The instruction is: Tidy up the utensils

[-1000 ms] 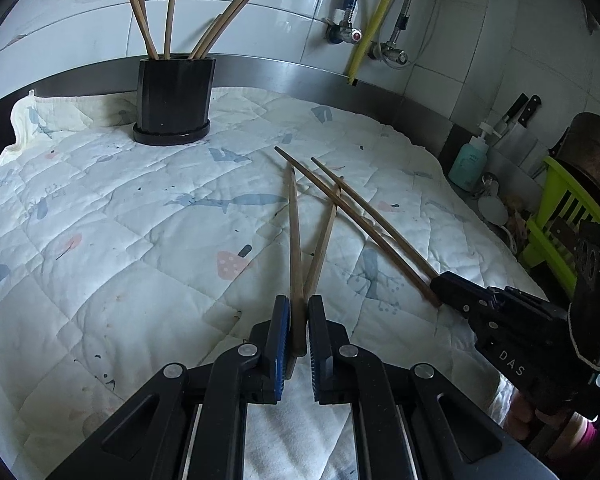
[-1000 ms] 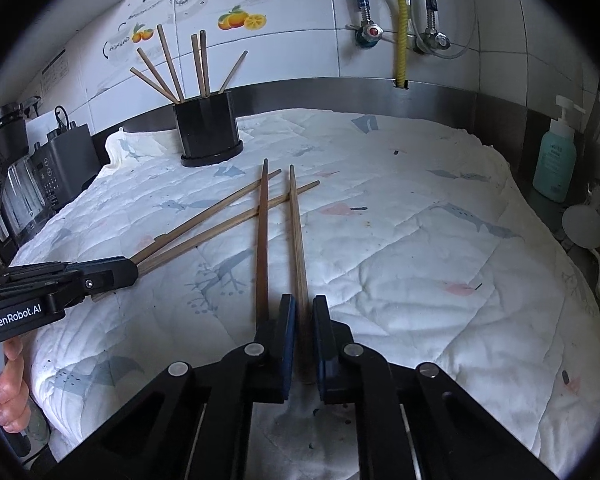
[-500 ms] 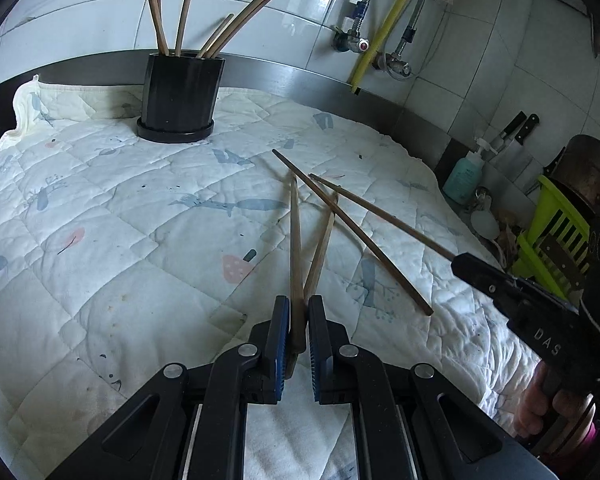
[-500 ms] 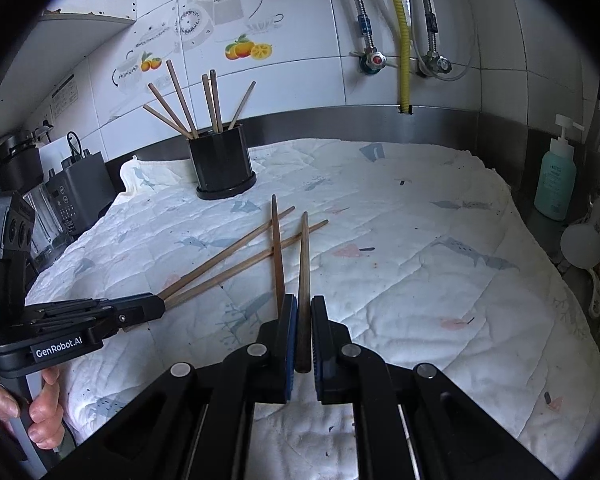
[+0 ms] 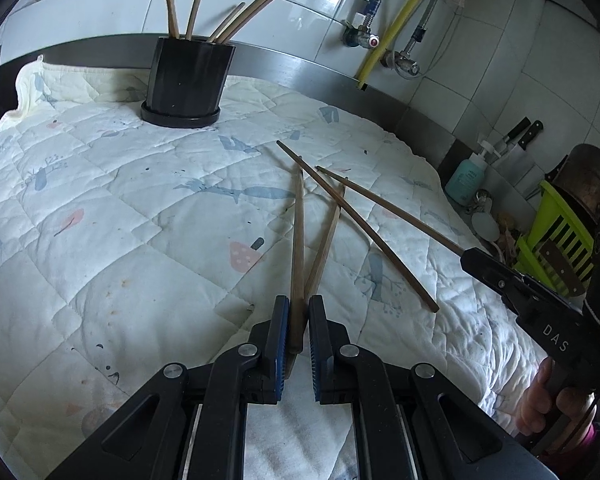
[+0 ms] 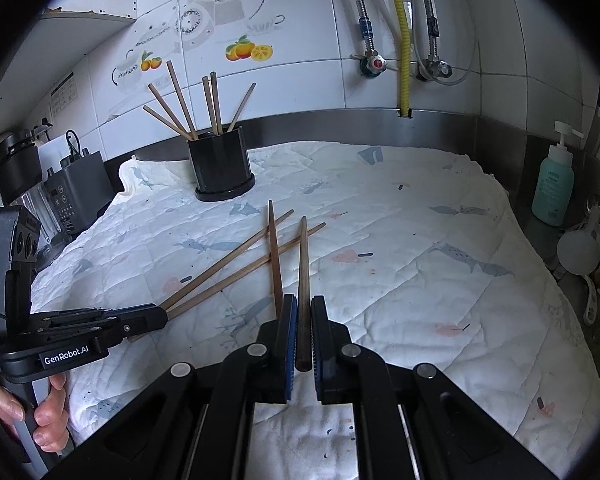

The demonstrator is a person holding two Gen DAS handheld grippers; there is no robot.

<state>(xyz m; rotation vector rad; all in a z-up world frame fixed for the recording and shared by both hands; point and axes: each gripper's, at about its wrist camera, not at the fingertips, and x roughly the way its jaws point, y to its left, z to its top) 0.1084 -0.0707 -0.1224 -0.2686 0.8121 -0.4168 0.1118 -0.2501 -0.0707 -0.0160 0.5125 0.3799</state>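
My left gripper is clamped narrow on one brown chopstick, its thick end between the blue pads and its tip pointing away toward the far side of the quilted cloth. My right gripper is pinched the same way on another chopstick, thick end between the pads, tip pointing toward the far wall.

Two more chopsticks lie loose on the cloth. From the left wrist view, a lighter one rests just right of the one I hold, its near end hidden by that stick, and a dark one lies diagonally over its far end, running from the middle of the cloth toward the near right.

The black holder stands upright on its round base at the far left of the cloth, well apart from the loose sticks. In it stand several wooden chopsticks, six as counted from the right wrist view, fanned out and leaning against its rim.
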